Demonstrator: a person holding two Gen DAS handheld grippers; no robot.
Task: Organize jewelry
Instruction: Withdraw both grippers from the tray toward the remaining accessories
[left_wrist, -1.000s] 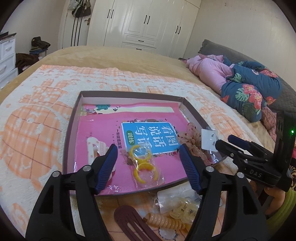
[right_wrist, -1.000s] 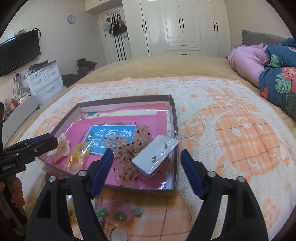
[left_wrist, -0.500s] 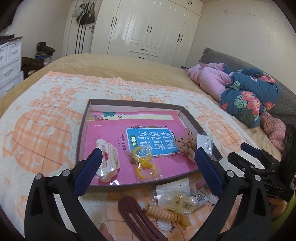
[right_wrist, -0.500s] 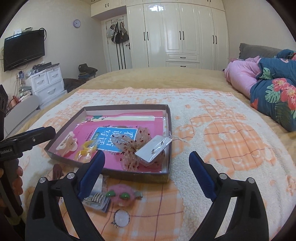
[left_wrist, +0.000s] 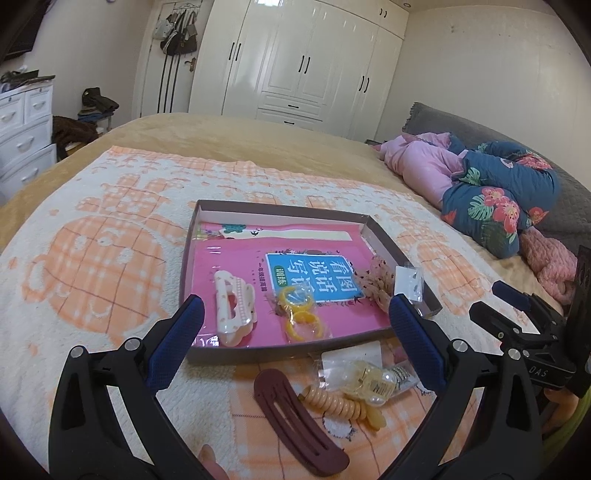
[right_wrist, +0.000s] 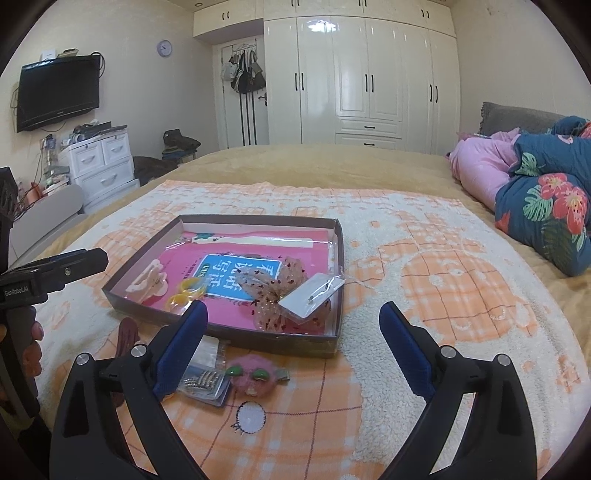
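1. Left gripper (left_wrist: 293, 325) was spread wide with nothing in it, hovering over the near edge of the shallow brown box (left_wrist: 280, 349) on the orange-and-white blanket (left_wrist: 92, 258).
2. Right gripper (right_wrist: 293, 330) was the same deal: fingers far apart and empty, just in front of the box's near right corner.
3. Inside the box, on a pink book (left_wrist: 240, 258): a cream claw clip (left_wrist: 234, 312), yellow rings in a clear bag (left_wrist: 301, 314), a sheer speckled bow (right_wrist: 275, 291) and an earring card (right_wrist: 312, 295) leaning at the right wall.
4. Loose stuff lay on the blanket just in front of the box: a maroon hair clip (left_wrist: 295, 417), a tan spiral hair tie (left_wrist: 340, 404), a bagged clear-yellow clip (left_wrist: 365, 382), a pink fuzzy clip with green eyes (right_wrist: 251, 376) and a little bag of metal pins (right_wrist: 203, 380).
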